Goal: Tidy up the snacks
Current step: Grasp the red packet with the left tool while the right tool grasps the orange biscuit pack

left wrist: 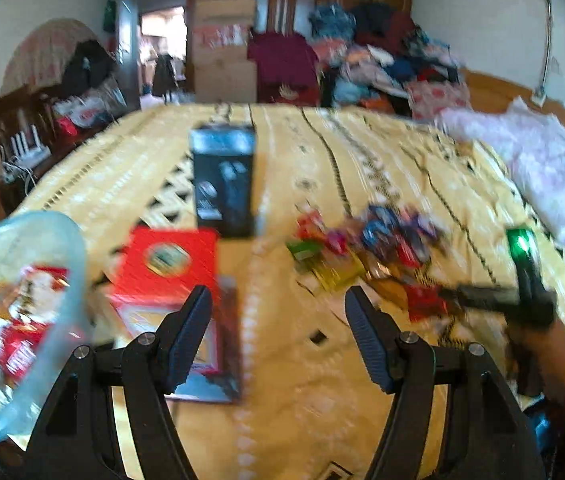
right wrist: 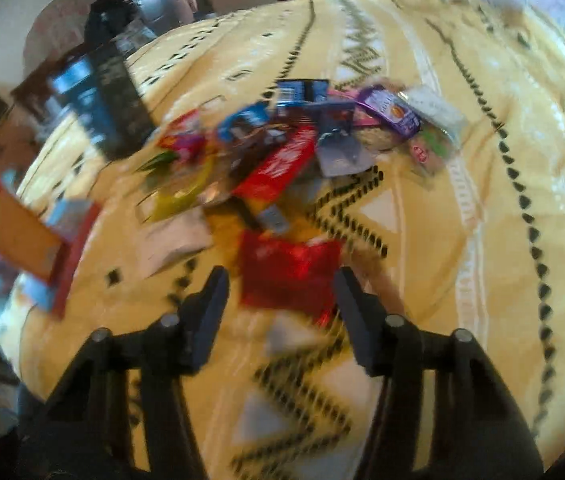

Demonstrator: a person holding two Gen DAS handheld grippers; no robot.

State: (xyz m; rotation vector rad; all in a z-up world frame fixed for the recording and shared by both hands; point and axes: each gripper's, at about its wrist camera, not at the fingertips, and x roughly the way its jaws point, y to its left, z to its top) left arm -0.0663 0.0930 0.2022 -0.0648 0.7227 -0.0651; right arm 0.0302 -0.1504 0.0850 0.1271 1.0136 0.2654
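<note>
The right gripper (right wrist: pixel 280 280) stands spread above the yellow patterned bedspread (right wrist: pixel 462 184), and the red foil snack packet (right wrist: pixel 290 276) lies between and just beyond its fingertips; the blur hides whether a pad (right wrist: pixel 352 292) touches it, but nothing looks pinched. Beyond the packet, farther up the bed, is the loose pile of snacks (right wrist: pixel 306 136): a long red wrapped bar (right wrist: pixel 278 168), a blue packet (right wrist: pixel 302 94), a purple pouch (right wrist: pixel 392 110) and a yellow wrapper (right wrist: pixel 180 194), overlapping one another. To the left stand a dark upright box (right wrist: pixel 98 100) and an open red-edged carton (right wrist: pixel 26 240).

The red packet looks light, thin and crinkly, so I judge it will flex and slide on the soft bedding rather than resist. The best hold is probably across a flat sealed edge or a short side, with the fingers low enough to trap foil and not merely push it away. Whatever is inside may crush, so a gentle squeeze should do.

The left gripper (left wrist: pixel 278 312) is also spread and holds nothing, over bare bedspread in the near middle. At its near left is a clear plastic tub (left wrist: pixel 64 248) that already holds several red and white packets, the likely place for the snacks. The red flat box (left wrist: pixel 166 264) lies just beyond its left finger (left wrist: pixel 186 340), and the snack pile is farther right.
</note>
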